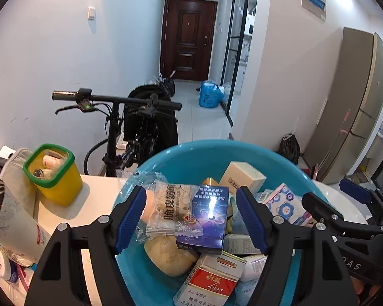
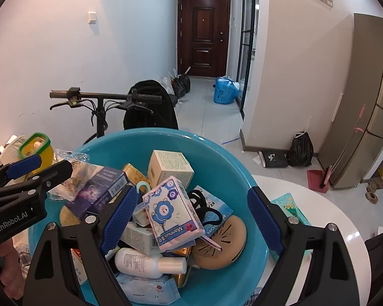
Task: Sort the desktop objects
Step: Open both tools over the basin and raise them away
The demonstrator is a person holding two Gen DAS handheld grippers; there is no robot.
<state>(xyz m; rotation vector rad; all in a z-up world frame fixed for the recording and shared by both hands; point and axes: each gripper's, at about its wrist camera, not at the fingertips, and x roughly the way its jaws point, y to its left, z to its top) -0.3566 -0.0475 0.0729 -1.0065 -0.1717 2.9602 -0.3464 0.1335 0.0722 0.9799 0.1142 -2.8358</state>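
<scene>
Left wrist view: my left gripper [image 1: 191, 216] hovers above the blue basin [image 1: 166, 158] on the white desk [image 1: 99, 199], jaws released around nothing, above a dark blue box [image 1: 206, 216]; only here the yellow tub [image 1: 56, 178] shows fully, far left. Right wrist view: my right gripper [image 2: 194, 219], jaws released, hangs over a flowered tissue pack [image 2: 171, 211], white bottle [image 2: 145, 262] and tan round case [image 2: 222, 244].
</scene>
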